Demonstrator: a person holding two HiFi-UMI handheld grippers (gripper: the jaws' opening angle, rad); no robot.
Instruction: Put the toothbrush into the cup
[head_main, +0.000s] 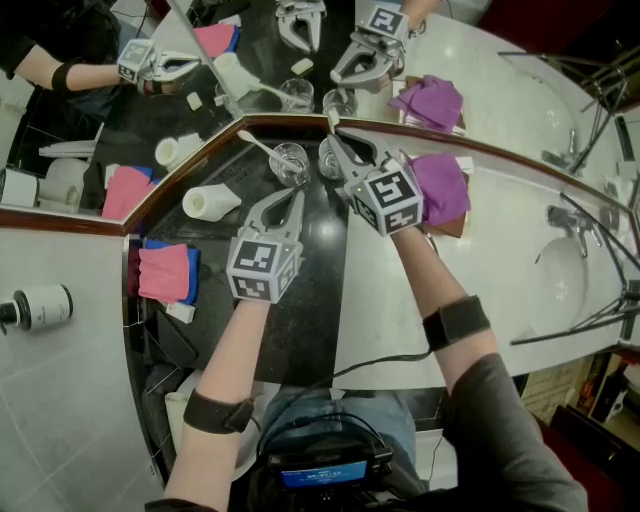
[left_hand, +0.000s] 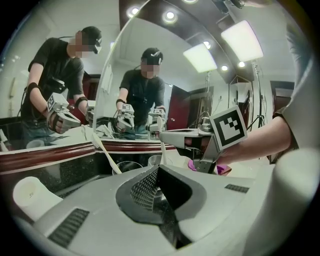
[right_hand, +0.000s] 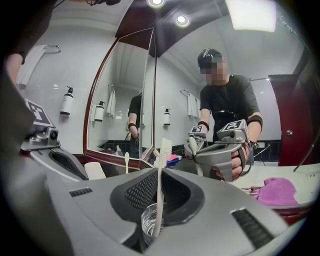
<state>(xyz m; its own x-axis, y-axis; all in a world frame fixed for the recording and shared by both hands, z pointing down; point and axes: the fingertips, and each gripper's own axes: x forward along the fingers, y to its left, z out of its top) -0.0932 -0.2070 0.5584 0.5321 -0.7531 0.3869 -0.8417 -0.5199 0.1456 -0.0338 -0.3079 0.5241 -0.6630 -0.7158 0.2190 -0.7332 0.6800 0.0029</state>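
Note:
My right gripper (head_main: 335, 137) is shut on a white toothbrush (right_hand: 160, 180), which stands upright between its pads. The brush's lower end reaches down into a clear glass cup (right_hand: 149, 223) just under the jaws, near the mirror in the head view, where that cup (head_main: 329, 160) is partly hidden by the gripper. Beside it on the left, a second glass cup (head_main: 290, 162) holds another white toothbrush (head_main: 257, 145) that leans left. My left gripper (head_main: 292, 196) hovers over the black counter just in front of that second cup, shut with nothing in it.
A purple cloth (head_main: 442, 187) lies right of the cups. A white roll (head_main: 210, 202) lies on its side at the left, with a pink cloth (head_main: 163, 272) on a blue one nearer me. The basin and tap (head_main: 568, 222) are at the right. The mirror (head_main: 250, 50) backs the counter.

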